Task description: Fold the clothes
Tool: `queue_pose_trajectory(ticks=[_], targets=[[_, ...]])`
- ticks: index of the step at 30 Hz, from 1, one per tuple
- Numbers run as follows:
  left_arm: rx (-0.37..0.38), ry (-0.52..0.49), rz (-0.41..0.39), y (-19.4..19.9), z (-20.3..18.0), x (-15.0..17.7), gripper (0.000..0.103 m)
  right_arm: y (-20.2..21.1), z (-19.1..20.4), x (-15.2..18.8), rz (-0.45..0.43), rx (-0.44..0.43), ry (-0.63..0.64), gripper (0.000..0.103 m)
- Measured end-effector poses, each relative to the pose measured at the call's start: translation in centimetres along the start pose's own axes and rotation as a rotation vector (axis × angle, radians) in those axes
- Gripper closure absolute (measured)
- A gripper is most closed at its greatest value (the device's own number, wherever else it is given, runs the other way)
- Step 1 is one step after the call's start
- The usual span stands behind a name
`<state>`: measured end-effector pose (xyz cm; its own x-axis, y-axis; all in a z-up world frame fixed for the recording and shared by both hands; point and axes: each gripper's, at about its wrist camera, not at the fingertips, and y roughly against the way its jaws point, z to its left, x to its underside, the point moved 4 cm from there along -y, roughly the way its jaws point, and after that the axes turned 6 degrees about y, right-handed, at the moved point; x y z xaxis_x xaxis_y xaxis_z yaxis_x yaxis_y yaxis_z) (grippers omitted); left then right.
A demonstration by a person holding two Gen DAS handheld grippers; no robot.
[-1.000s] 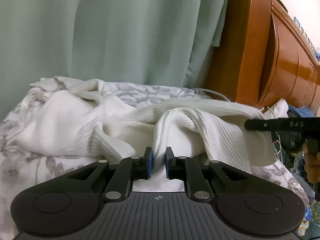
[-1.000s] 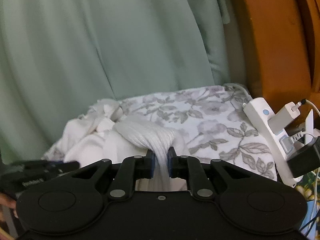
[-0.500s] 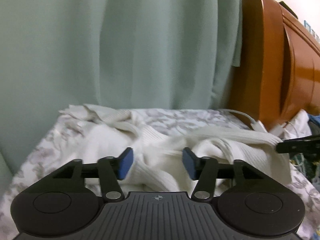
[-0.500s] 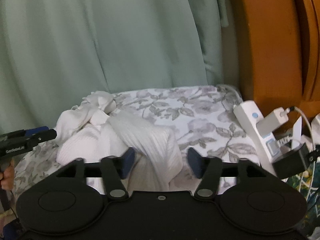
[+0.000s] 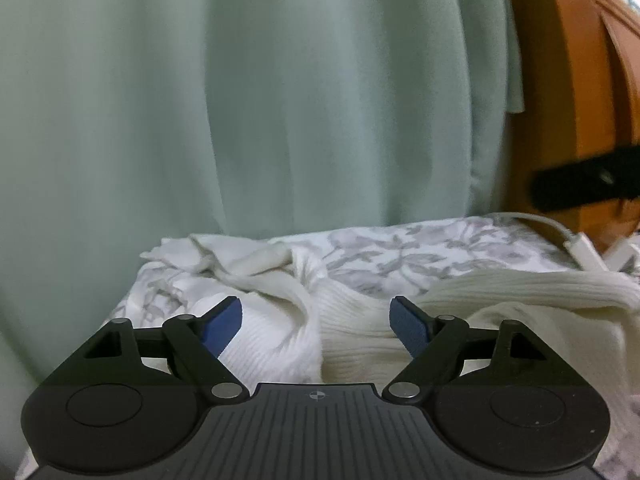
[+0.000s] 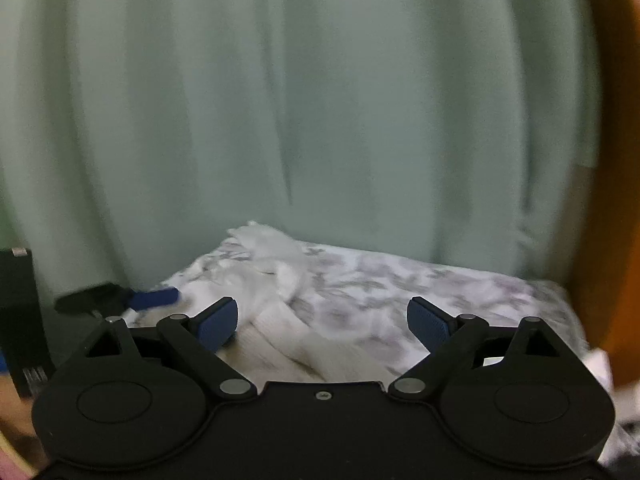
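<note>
Both grippers, left gripper and right gripper, have jaws spread wide, holding nothing. Crumpled white ribbed-knit sweater lies on floral-print bedsheet. Next regrasp: probably pick one clean edge, pinch a single layer, pull flat. No legible writing; right view blurred.

Open floral bed at 1 o'clock of the left claw, free of cloth up to the curtain. Blocked at 12 o'clock by that curtain, hanging close behind the bed. Blocked at 3 o'clock by the wooden headboard and the white cable. Crumpled white sweater heaped directly ahead, from 9 to 3 o'clock. Bare bedding at 1 o'clock of the right claw; left claw at 9 o'clock there.
</note>
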<state>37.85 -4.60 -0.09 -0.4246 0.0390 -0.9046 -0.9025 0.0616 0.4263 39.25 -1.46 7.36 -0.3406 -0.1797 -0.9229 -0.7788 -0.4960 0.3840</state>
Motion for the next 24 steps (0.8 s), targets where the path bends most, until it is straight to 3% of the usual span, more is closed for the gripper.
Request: queue_pose_trajectory(ticks=[14,20,24], targets=[[-0.087,0.020,0.022,-3.4,2.5,1.4,0.042,-11.9,1.9,-2.2,0.117,-0.032,0.018,0.013],[-0.145,-0.009,0.015,-3.7,2.8,2.1,0.060,-15.2,2.3,-1.8,0.170,-0.041,0.033,0.019],[-0.147,-0.014,0.032,-3.7,3.2,2.7,0.064,-17.1,2.5,-1.6,0.197,-0.041,0.043,0.022]])
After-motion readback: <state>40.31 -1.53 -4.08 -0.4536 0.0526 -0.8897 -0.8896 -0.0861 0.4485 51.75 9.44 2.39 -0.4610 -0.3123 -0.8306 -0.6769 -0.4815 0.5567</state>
